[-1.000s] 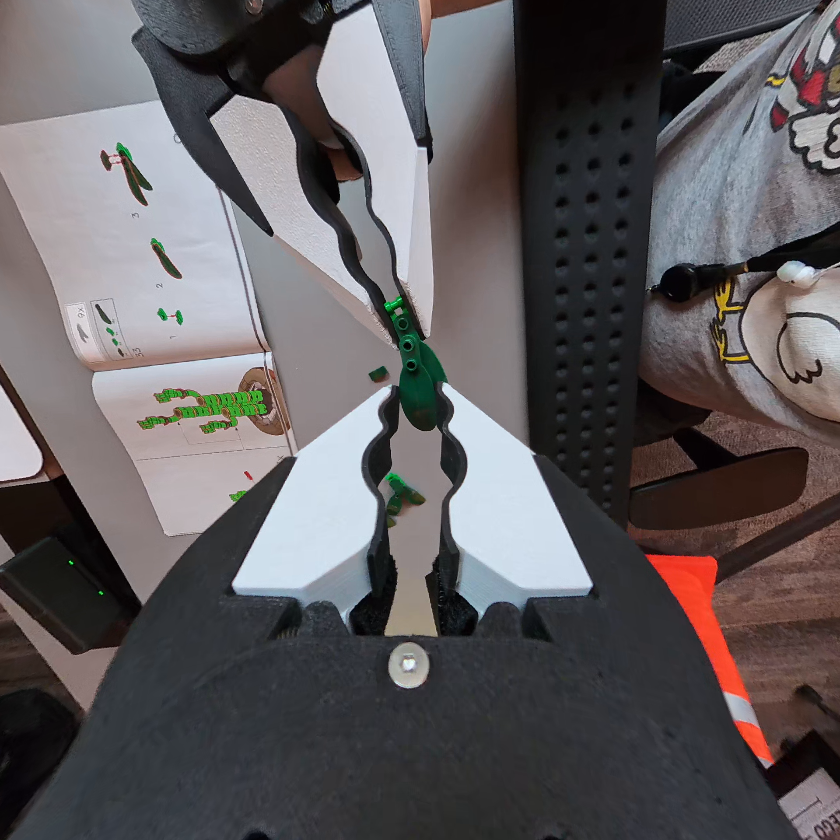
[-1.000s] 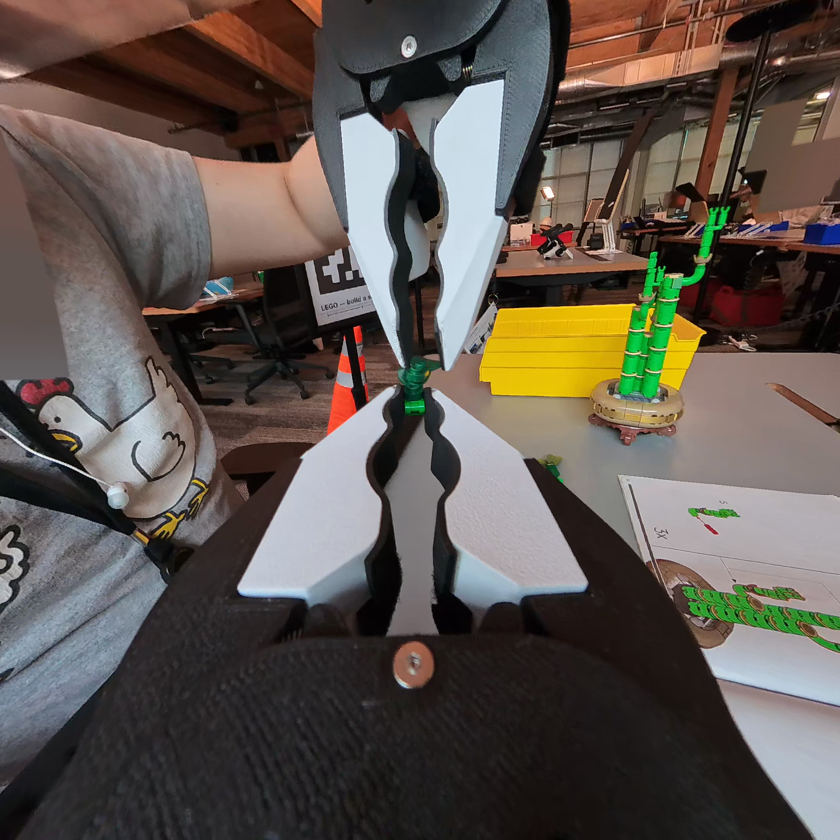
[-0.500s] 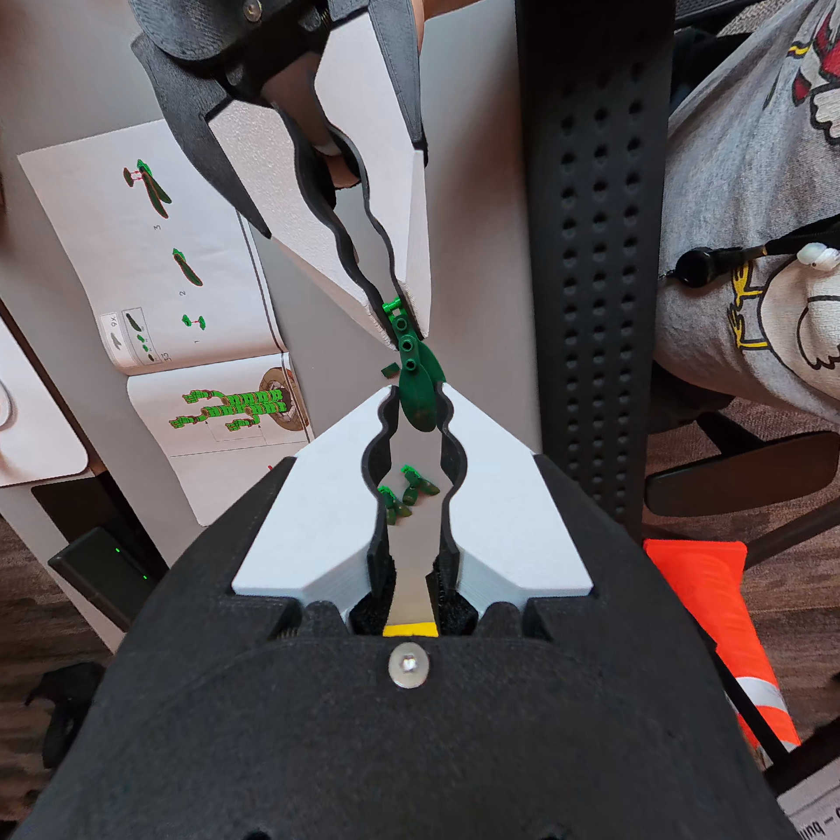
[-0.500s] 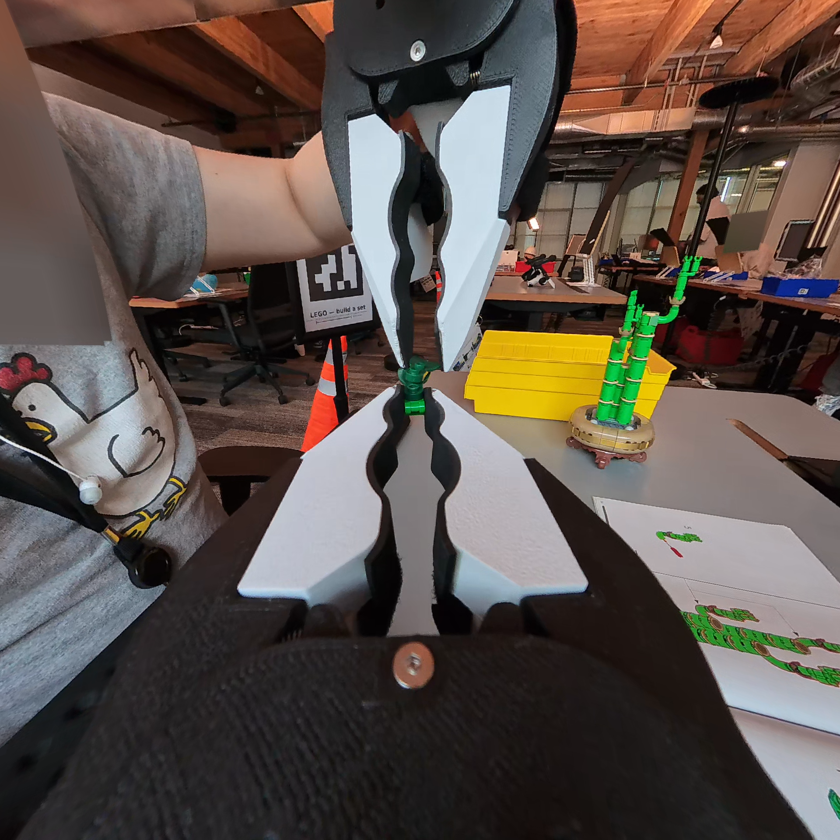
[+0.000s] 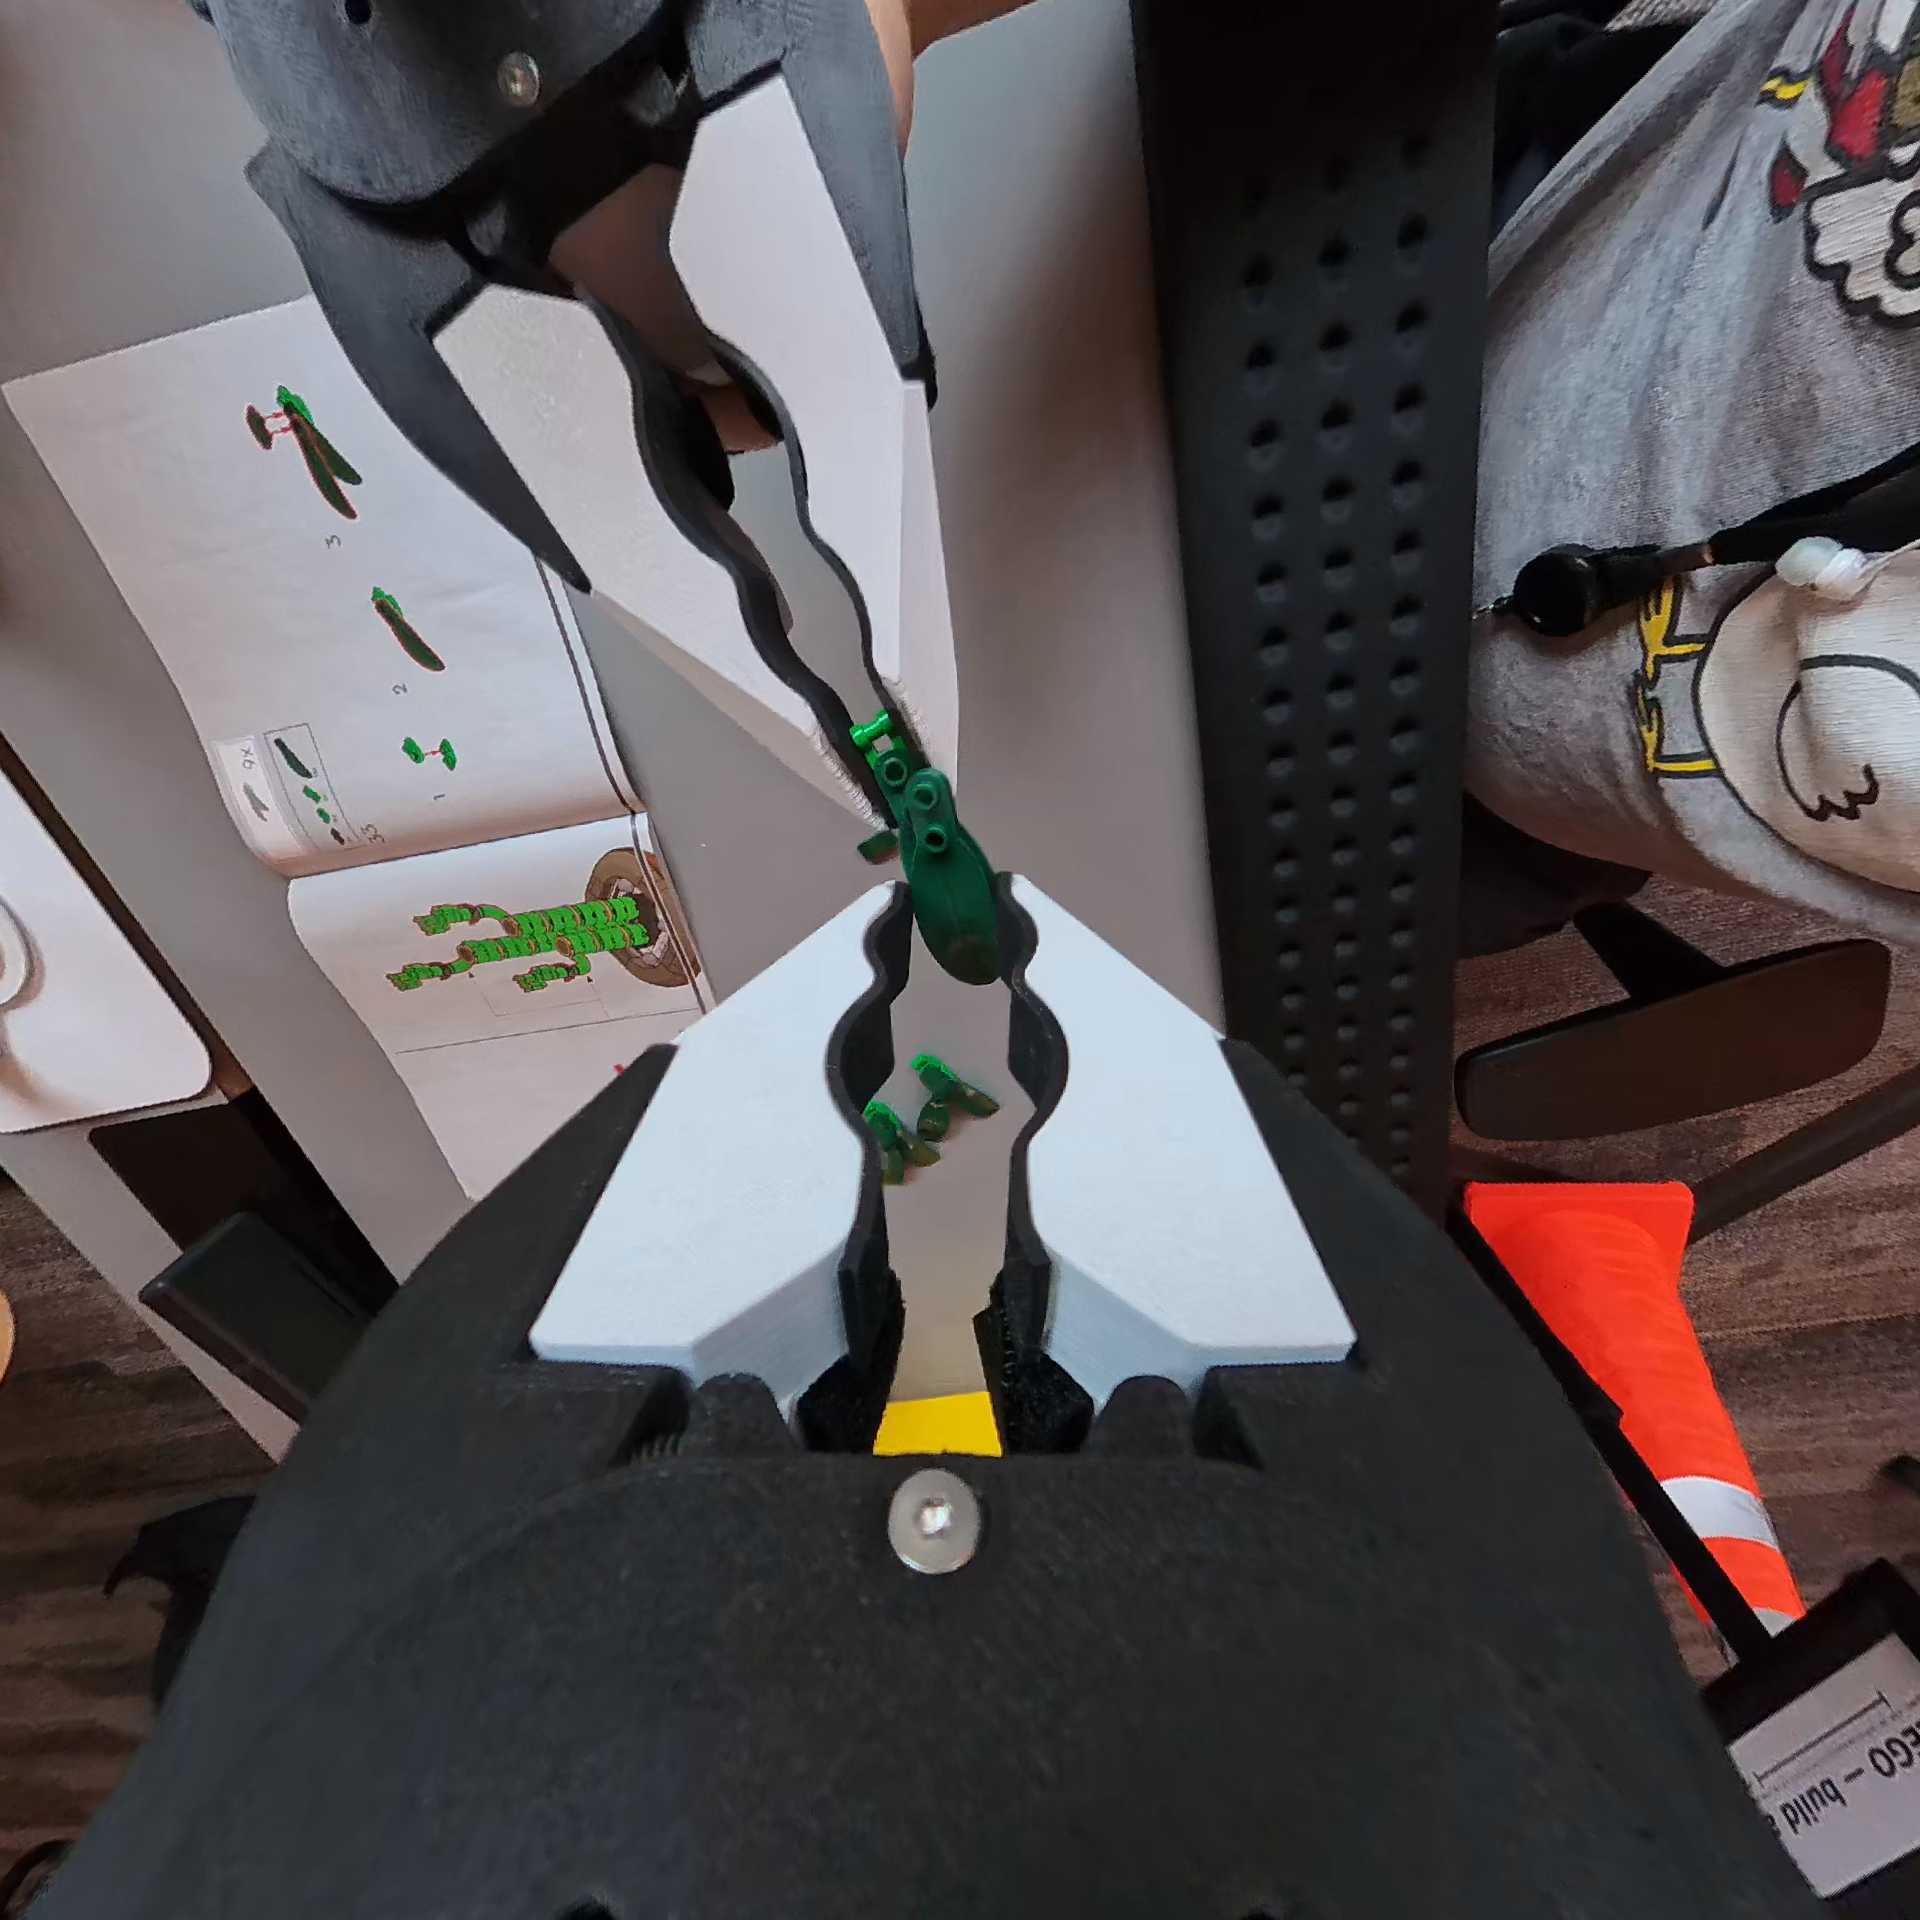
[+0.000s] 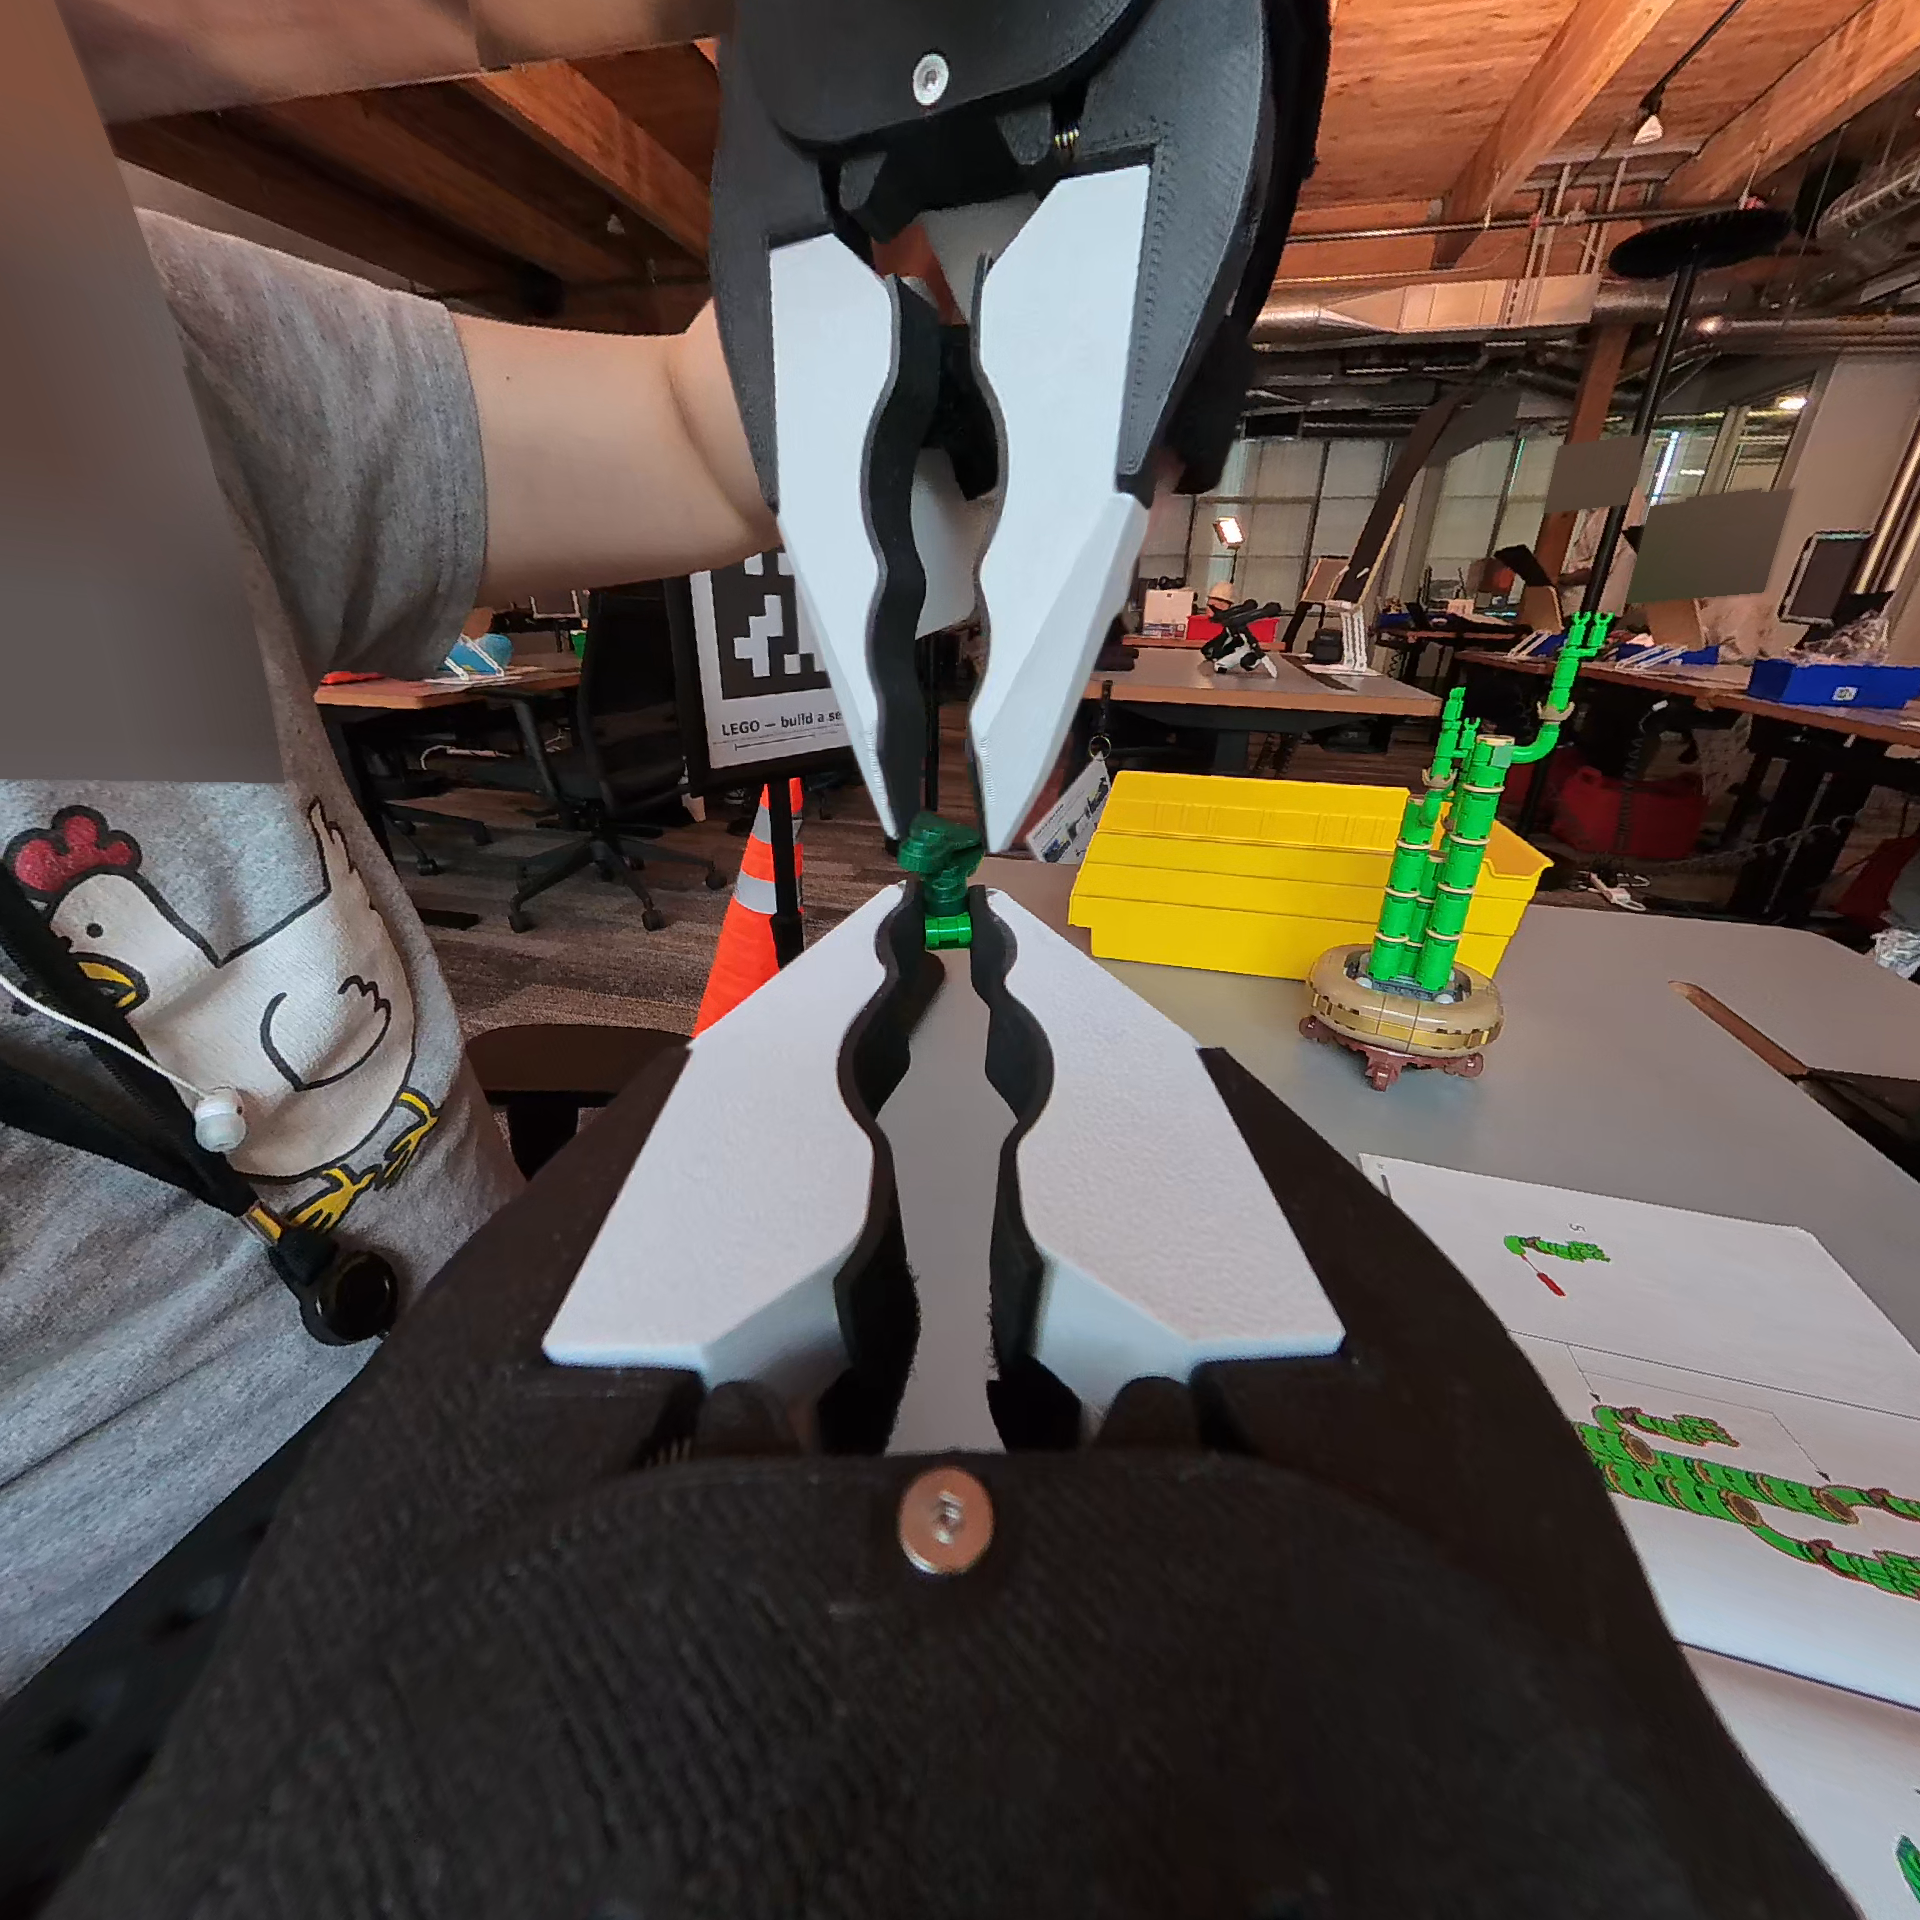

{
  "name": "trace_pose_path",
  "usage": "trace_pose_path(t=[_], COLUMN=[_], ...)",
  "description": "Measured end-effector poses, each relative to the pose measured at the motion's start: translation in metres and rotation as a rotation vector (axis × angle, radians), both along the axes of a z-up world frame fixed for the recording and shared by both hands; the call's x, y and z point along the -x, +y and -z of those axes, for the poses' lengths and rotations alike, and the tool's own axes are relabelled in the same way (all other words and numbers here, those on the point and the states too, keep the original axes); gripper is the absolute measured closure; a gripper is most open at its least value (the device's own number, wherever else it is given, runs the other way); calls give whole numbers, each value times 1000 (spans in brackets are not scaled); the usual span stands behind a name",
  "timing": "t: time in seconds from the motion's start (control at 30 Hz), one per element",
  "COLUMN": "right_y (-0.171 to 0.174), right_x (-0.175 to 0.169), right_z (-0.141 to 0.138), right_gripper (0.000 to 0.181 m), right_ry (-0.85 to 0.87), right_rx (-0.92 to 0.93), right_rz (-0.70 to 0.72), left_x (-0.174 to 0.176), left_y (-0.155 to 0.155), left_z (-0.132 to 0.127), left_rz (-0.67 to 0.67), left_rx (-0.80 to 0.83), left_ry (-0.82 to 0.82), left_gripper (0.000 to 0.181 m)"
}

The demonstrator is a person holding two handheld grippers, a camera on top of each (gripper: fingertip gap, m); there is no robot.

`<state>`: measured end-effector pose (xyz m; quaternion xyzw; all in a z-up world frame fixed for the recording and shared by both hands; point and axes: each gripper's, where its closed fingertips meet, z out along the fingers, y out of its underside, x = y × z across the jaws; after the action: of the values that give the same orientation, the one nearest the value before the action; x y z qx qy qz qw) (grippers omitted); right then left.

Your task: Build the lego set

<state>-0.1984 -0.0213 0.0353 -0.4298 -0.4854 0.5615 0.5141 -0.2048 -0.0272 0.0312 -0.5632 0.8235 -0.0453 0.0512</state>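
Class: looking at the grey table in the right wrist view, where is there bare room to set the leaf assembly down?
Bare grey table lies between the bamboo model and the instruction booklet, and in front of the yellow bins. It is crowded near the loose green pieces.

Bamboo model (image 6: 1429, 914) before bin (image 6: 1226, 862), on table (image 6: 1662, 1049)

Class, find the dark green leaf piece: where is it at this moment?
In the left wrist view the dark green leaf piece sits mid-frame, held in the air between the tips of the left gripper and the right gripper, above the grey table.
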Motion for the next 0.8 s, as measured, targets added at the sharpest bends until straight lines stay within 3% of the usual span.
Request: trace_pose_path(t=[0.8], right_y=[3], right_x=[-5], right_z=[-6], right_gripper=[175], right_ry=[55], right_rx=[103], right_rz=[-46], left_x=[-10], left_y=[5], left_z=[-9], left_rz=[-27], left_rx=[-12], left_ry=[-63], left_gripper=[162])
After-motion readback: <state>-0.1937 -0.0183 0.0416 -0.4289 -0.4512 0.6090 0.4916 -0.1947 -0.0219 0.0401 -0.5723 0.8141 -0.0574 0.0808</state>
